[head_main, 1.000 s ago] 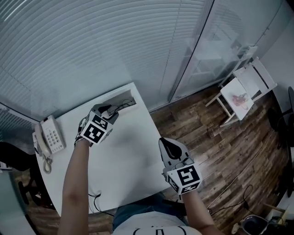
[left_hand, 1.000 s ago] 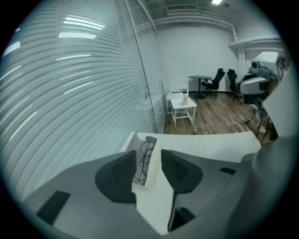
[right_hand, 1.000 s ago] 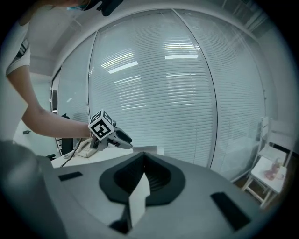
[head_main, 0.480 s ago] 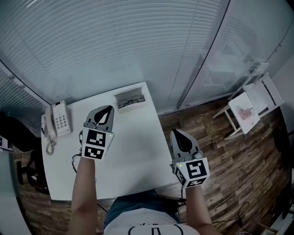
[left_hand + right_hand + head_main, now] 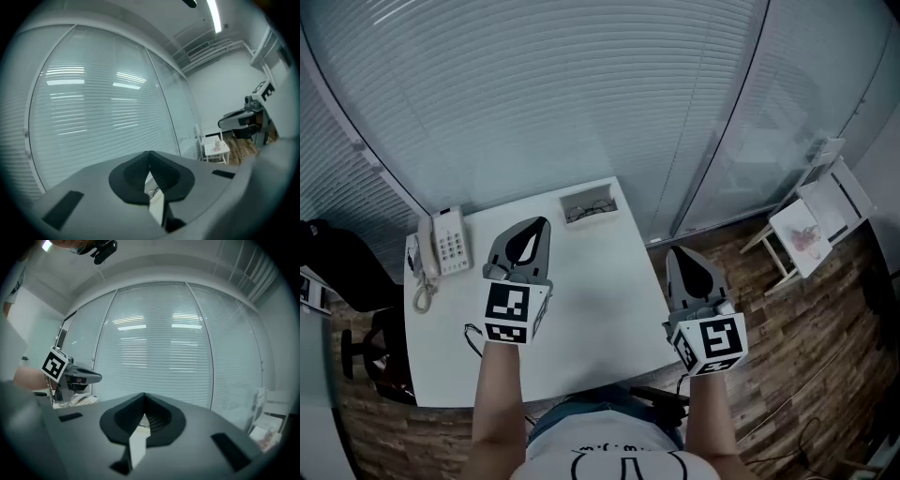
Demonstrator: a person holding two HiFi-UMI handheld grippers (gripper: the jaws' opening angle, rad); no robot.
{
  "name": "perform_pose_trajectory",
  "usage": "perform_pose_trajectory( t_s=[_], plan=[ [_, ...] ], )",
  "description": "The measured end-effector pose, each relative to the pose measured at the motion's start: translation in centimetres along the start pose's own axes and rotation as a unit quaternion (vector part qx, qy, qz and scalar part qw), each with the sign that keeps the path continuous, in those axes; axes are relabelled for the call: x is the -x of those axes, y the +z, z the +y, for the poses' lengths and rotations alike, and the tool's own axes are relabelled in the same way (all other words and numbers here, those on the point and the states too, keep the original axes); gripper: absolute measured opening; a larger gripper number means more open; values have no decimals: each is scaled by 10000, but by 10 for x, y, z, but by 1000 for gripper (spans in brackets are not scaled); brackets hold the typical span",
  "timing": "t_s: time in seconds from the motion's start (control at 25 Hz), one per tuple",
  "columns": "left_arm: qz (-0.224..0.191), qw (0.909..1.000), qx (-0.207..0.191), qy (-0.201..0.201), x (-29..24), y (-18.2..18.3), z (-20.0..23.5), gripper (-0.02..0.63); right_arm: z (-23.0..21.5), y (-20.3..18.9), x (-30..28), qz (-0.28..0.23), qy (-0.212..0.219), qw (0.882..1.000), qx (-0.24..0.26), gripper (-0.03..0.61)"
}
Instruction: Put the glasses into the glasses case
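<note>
The glasses case is an open grey tray at the back right corner of the white table. The dark-framed glasses lie inside it. My left gripper hangs above the table's middle, well short of the case, shut and empty. In the left gripper view its fingertips meet, and a bit of the glasses shows through the slit below them. My right gripper is held beyond the table's right edge, over the floor. Its jaws are shut with nothing between them.
A white desk telephone with a coiled cord sits at the table's back left. A thin cable lies near the front left. Window blinds close off the far side. A white chair stands on the wooden floor to the right, a dark chair to the left.
My left gripper has come away from the case, risen and drawn back toward me, and its jaws have shut. The right gripper has risen too. The glasses stay in the case.
</note>
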State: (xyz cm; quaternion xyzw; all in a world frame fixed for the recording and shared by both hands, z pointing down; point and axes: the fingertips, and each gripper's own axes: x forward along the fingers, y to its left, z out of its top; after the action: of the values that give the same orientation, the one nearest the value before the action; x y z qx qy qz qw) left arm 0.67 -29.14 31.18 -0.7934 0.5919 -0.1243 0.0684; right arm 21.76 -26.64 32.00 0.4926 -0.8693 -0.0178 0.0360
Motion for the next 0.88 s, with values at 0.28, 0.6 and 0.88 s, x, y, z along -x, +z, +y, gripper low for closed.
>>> perform_pose_trajectory(
  t_s=[0.28,0.6,0.88],
  plan=[
    [-602,9976,235,264,85,18,41,16,59,44,27,-328,-248,9986,340,9],
    [-928,9955,203,56,153,24,48,17,121,66,66,-397,-520,9971,389,9],
    [-1280,9909,417,-80,189,31,54,17,157,76,92,-329,-775,9948,568,9]
  ],
)
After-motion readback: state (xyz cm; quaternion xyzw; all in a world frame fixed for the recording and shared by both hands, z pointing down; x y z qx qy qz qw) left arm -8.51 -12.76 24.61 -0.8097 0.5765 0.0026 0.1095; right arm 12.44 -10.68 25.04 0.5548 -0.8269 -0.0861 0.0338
